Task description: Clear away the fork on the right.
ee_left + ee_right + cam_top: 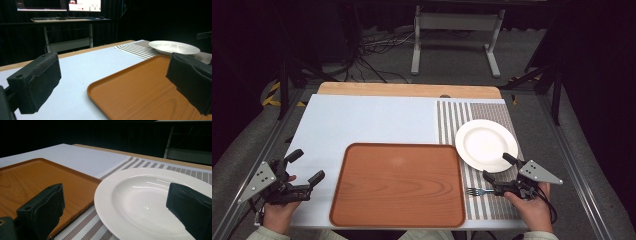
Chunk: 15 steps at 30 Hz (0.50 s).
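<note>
Grippers, left (307,166) and right (497,166), gape empty; right one overhangs plate (482,142) rim beside tray (397,182).

In the high view the right gripper (500,167) covers the fork's (478,191) handle at three o'clock, and the tray's (32,178) nine o'clock side runs off the right gripper view.

I work in a dark lab: black curtains at twelve o'clock, floor cables (372,52), lit monitors (58,5), aluminium-framed desk (362,120).
</note>
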### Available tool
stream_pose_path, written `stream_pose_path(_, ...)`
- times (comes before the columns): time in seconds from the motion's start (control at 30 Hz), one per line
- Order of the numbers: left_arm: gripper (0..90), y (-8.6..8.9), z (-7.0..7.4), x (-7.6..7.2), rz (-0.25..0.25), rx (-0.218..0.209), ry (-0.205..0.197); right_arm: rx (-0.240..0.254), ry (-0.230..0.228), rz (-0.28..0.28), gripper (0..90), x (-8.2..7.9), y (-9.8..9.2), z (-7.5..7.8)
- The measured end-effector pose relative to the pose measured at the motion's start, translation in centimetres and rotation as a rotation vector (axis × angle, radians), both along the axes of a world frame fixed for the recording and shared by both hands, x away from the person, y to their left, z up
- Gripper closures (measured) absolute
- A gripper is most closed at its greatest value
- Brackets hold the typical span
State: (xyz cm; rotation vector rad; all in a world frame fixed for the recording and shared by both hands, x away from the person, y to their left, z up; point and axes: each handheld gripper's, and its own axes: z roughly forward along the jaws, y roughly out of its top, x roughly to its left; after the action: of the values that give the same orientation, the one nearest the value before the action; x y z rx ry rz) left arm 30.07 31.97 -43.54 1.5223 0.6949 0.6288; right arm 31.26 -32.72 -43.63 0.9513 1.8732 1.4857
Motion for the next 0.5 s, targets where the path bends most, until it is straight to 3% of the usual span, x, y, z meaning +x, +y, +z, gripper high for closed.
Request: stream_pose_path(0.5,0.2,0.04,0.05,-0.01,0.0,-0.003,0.001,-0.001,0.005,0.012,3.5,-0.12,-0.04,0.23)
